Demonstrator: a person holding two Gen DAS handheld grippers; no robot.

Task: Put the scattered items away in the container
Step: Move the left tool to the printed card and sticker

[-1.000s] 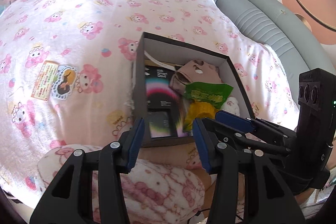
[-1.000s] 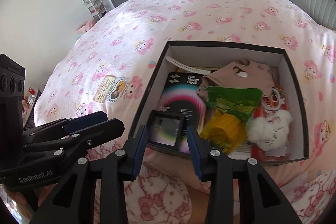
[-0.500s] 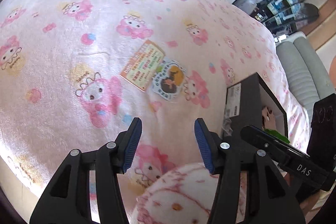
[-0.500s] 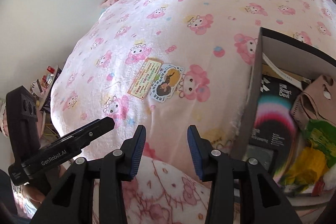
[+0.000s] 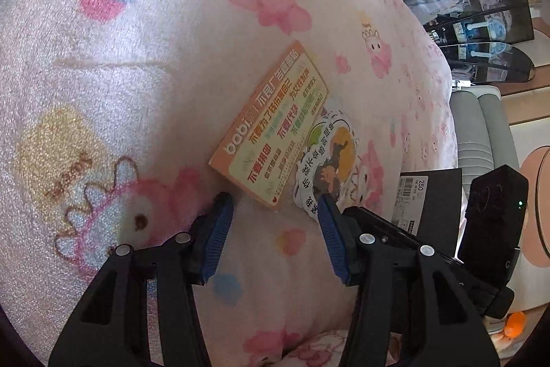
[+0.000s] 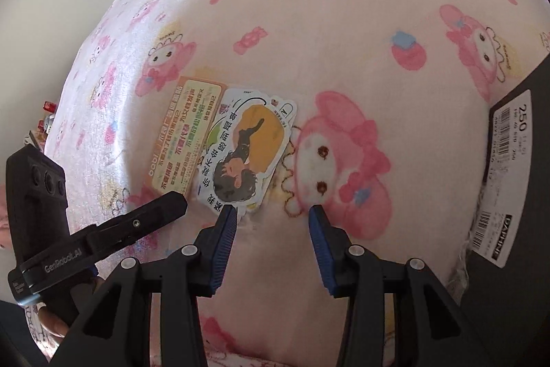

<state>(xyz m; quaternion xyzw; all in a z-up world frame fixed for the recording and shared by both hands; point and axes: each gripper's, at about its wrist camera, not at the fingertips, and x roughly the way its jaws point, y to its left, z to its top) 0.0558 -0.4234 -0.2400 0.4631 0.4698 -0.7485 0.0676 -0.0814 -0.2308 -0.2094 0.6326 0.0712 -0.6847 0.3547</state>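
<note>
Two flat items lie on the pink cartoon-print blanket (image 6: 343, 33): an orange card (image 5: 271, 126) and, overlapping its edge, a die-cut sticker (image 6: 245, 153). The black box (image 6: 515, 181), with its barcode label facing the sticker, sits well apart from it on the far side from the card. Left gripper (image 5: 273, 207): jaws closing, nothing between them, tips just short of the card's near corner. Right gripper (image 6: 271, 215): jaws apart, empty, one tip just beside the sticker's near edge; contact uncertain.
</note>
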